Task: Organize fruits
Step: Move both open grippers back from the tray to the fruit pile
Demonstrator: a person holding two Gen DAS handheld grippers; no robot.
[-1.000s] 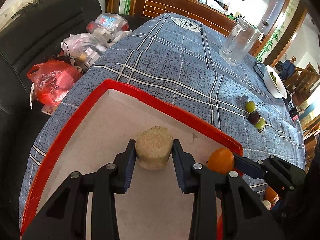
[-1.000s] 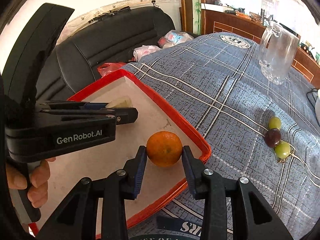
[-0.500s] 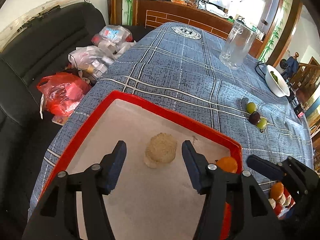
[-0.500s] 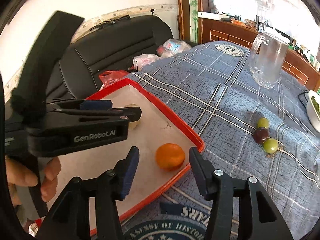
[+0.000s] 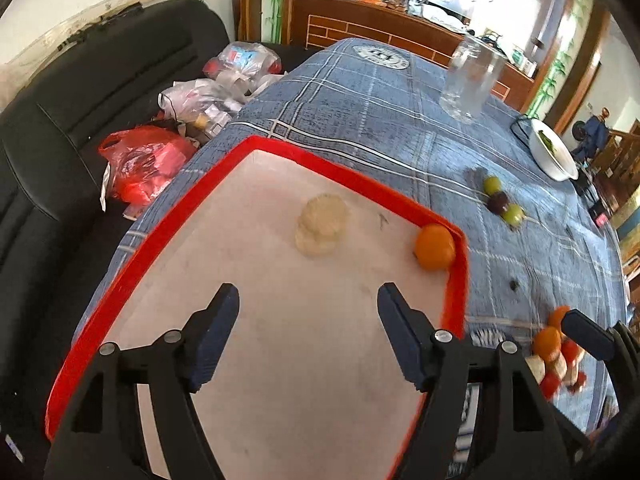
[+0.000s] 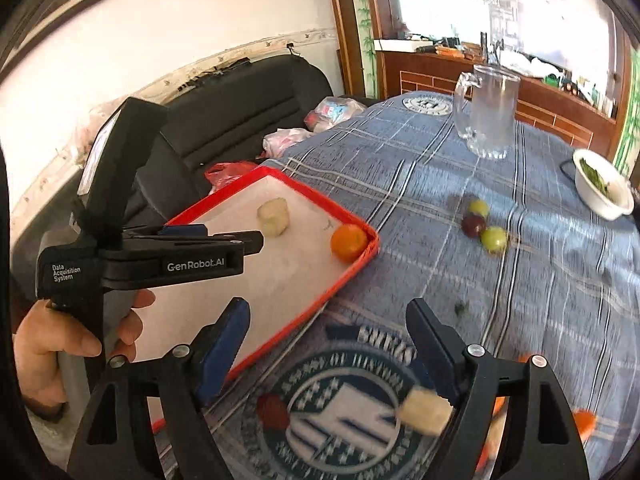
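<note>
Looking at the risks here: both grippers have just been opening, and nothing sits between either pair of fingers now. The left gripper (image 5: 308, 316) hangs spread over the red tray (image 5: 160, 236), and the right gripper (image 6: 328, 328) hangs spread over the worktop (image 6: 400, 184) just past the tray's edge.

On the tray, the pale chunk of fruit (image 5: 322, 226) lies near the middle and the orange (image 5: 435, 247) sits tucked right into the corner, touching the rim. Round fruit against a low rim is my main worry; a bump to the tray could send it over onto the cloth.

Plenty is still loose on the worktop: three grapes (image 6: 482, 226) near the middle, plus a red fruit (image 6: 273, 412) and a pale cube (image 6: 426, 410) right under the right gripper. That near pile is blurred, so I can't tell exactly what's in it. A spread finger coming down there could knock pieces away, and grapes roll off easily.
</note>
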